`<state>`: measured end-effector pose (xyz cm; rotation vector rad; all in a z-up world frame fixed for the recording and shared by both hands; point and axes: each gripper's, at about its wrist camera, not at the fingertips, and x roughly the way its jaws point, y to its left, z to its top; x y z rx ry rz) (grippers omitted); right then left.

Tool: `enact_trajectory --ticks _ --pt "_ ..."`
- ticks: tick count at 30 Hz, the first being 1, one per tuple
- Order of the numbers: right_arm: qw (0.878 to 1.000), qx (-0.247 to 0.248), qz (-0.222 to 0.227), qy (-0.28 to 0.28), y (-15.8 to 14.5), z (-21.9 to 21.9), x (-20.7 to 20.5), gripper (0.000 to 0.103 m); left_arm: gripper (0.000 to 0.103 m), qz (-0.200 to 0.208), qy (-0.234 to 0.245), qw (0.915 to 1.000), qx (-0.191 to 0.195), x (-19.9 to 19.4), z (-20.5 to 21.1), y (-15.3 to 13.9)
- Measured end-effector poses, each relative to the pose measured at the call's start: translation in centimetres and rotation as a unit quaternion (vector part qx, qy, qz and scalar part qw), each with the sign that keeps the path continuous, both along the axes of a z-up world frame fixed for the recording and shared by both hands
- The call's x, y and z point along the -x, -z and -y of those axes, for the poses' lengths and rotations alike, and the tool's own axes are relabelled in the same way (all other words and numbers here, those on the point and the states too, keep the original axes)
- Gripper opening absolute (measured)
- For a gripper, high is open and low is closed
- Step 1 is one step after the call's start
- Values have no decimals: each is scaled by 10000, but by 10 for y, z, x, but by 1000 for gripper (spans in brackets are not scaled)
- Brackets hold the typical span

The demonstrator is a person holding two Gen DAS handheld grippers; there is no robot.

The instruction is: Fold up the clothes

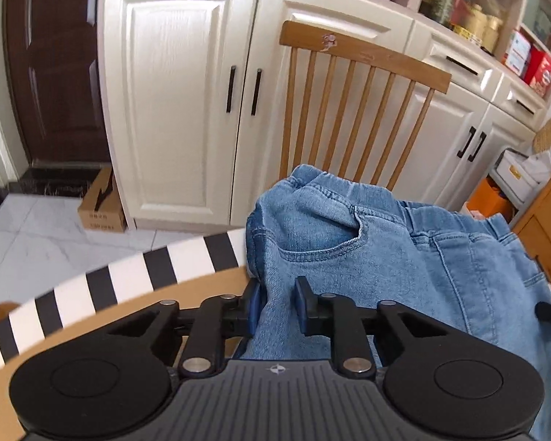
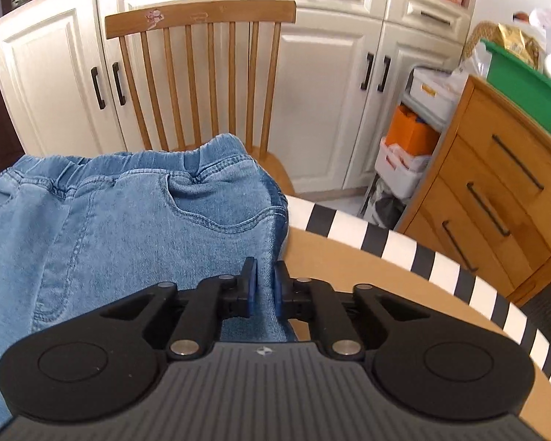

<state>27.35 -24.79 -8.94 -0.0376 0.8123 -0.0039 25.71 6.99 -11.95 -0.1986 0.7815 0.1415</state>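
Denim clamped by both tools
Light-blue denim jeans [image 1: 404, 253] lie on the striped-edge tan table [image 2: 352, 261]; left tool [image 1: 276, 303] and right tool [image 2: 265, 286] each pinch a side edge.

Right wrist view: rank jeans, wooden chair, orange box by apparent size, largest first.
1. jeans, though they lie close to the camera, which inflates them.
2. wooden chair, farther back and partly hidden behind the jeans, so its true rank against them is unsure.
3. orange box, clearly smallest.
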Motion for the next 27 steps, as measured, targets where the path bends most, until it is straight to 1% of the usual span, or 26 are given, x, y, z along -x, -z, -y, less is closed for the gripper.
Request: enact_trajectory --ticks 1,2,3,4,5,6,7,8,9,10,11,12,13,15,16,17,18,19,21,22,23,24,25,27 --pt "10000 25 54 60 1 1 3 23 35 22 26 9999 -101 -1 2 0" --pt "9998 1 50 189 1 6 3 46 42 19 11 9997 -236 1 2 1" --pt "9995 -26 43 323 1 12 4 57 56 -14 -75 9996 -269 4 -2 0" --pt "9989 -234 -23 406 -1 23 4 60 59 -49 -165 9994 -295 7 -5 -2" --pt "9976 -499 -43 472 -4 32 12 54 59 32 -199 9997 -160 16 -12 -7" --pt "9961 -681 27 553 -10 40 27 53 58 120 -228 9997 -16 26 -19 -12" --pt "9942 -859 103 636 -16 49 43 53 58 216 -176 9996 15 44 -21 -18" --pt "9931 -1007 200 563 -22 54 66 55 58 312 -119 9994 39 64 -24 -24" --pt "9917 -1153 299 481 -28 59 89 55 58 345 -10 9994 -48 87 -20 -30" --pt "9902 -1312 347 322 -33 62 114 55 58 394 133 9991 -39 113 -14 -35" --pt "9883 -1472 384 123 -37 62 142 55 58 421 314 9986 57 137 -9 -39" --pt "9874 -1531 387 -103 -38 59 168 55 58 431 432 9980 134 161 -2 -39" --pt "9881 -1462 381 -303 -38 54 192 53 58 374 500 9979 156 181 5 -37" --pt "9901 -1327 323 -338 -35 48 230 53 58 117 438 9987 217 211 11 -24" --pt "9907 -1301 272 -306 -32 46 245 53 54 -114 339 9989 316 221 10 -15" --pt "9919 -1255 90 -193 -27 46 253 53 55 -13 284 9992 291 234 9 -11" --pt "9925 -1209 -165 -67 -21 47 258 53 53 -76 284 9995 76 242 11 -9" --pt "9923 -1193 -337 63 -15 49 261 51 53 -124 331 9994 -44 252 14 -10" --pt "9929 -1062 -497 183 -10 48 281 51 54 -217 430 9985 -270 270 21 -11" --pt "9943 -858 -610 162 -10 44 292 53 59 -310 526 9974 -386 283 23 -11" --pt "9950 -675 -723 108 -12 41 307 52 62 -406 624 9960 -502 295 26 -12" --pt "9949 -582 -820 21 -15 37 325 54 68 -488 686 9946 -606 311 29 -11" --pt "9943 -540 -921 -49 -16 35 343 57 73 -534 752 9936 -649 329 31 -11" --pt "9934 -410 -1073 -75 -18 35 386 59 77 -535 835 9934 -579 368 30 -11"
